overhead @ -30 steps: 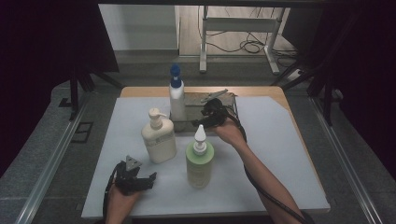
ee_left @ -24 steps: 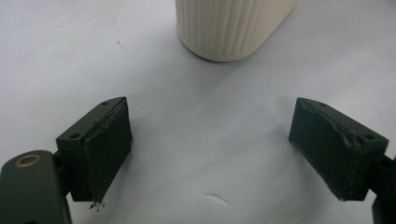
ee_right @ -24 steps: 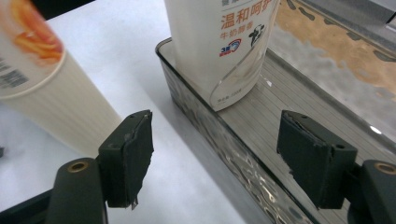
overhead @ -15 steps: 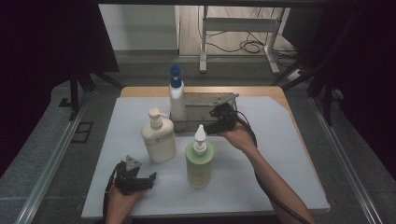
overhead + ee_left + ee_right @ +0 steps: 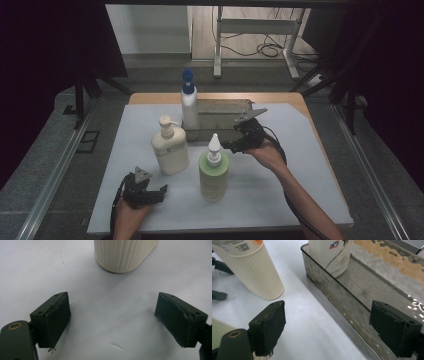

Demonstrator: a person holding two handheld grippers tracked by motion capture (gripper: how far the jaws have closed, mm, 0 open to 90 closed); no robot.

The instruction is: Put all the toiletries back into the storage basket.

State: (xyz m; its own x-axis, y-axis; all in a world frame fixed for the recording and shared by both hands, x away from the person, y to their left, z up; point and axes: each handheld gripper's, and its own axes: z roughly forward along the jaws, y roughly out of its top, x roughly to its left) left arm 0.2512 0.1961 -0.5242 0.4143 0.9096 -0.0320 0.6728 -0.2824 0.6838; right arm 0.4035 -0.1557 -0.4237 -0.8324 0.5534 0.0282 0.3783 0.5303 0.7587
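Right gripper (image 5: pixel 234 145) jaws just opened wide, empty, beside green bottle (image 5: pixel 213 175): rigid, smooth, top-heavy; grasp mid-body, not nozzle

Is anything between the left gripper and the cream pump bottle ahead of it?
Nothing visible does: bare table lies between the open fingers of the left gripper and the cream pump bottle. In the high view, the green bottle stands off to the right, clear of that path.
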